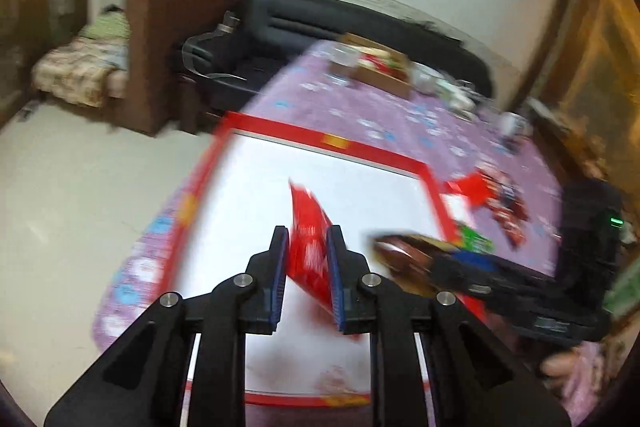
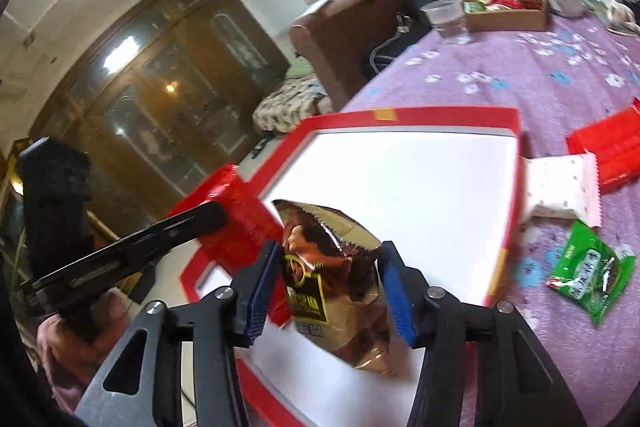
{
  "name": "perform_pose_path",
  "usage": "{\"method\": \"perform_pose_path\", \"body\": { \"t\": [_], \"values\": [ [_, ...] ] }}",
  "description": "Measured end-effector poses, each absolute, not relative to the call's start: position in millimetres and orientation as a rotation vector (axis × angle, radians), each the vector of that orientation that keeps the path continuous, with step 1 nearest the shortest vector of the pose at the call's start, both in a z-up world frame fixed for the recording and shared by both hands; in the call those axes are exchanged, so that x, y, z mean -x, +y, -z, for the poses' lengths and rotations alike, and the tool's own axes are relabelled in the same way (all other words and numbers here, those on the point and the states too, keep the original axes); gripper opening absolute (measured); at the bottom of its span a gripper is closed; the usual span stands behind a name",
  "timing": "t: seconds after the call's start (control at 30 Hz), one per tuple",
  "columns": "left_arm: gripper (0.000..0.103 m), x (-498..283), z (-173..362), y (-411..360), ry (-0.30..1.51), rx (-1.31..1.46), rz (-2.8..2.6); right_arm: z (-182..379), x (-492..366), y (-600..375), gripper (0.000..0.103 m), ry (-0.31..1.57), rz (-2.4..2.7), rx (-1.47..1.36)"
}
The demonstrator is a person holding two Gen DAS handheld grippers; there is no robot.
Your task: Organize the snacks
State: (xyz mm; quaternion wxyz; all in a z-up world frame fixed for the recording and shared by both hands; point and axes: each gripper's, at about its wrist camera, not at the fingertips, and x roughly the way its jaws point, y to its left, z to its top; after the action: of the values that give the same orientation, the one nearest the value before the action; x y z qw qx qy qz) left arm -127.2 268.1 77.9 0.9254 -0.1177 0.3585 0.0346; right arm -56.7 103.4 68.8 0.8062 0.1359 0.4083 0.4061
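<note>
Purple tablecloth (image 2: 520, 75); both tongs angled down over red-rimmed tray (image 2: 400, 117).

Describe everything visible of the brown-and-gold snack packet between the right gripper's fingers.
The brown-and-gold snack packet is a glossy, crinkled foil pouch with a zigzag-cut top edge, a dark brown picture and a black label with pale lettering. It sits tilted between the right gripper fingers, over the white floor of the red-rimmed tray. The jaws stand parted: the left pad is against it, the right pad looks clear. A red packet lies close behind it.
</note>
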Motion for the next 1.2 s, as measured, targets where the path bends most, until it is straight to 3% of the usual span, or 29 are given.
{"method": "perform_pose_path", "body": {
  "t": [0.03,0.2,0.3,0.77,0.9,1.2],
  "values": [
    [0.016,127,-79,269,0.726,0.225,-0.102,-72,58,98,0.061,0.847,-0.856,-0.302],
    [0.04,127,-83,259,0.696,0.188,-0.113,-75,50,73,0.062,0.81,-0.792,-0.354],
    [0.049,122,-85,235,0.708,0.156,-0.026,-80,49,42,0.062,0.788,-0.717,-0.376],
    [0.049,62,-70,73,0.828,-0.071,0.308,-76,55,-183,0.063,0.776,-0.229,-0.481],
    [0.049,23,-69,64,0.868,-0.099,0.286,-77,40,-184,0.063,0.844,-0.247,-0.435],
    [0.049,-31,-55,37,0.955,-0.312,0.344,-58,-6,-91,0.06,0.978,-0.351,-0.197]
  ]
}}
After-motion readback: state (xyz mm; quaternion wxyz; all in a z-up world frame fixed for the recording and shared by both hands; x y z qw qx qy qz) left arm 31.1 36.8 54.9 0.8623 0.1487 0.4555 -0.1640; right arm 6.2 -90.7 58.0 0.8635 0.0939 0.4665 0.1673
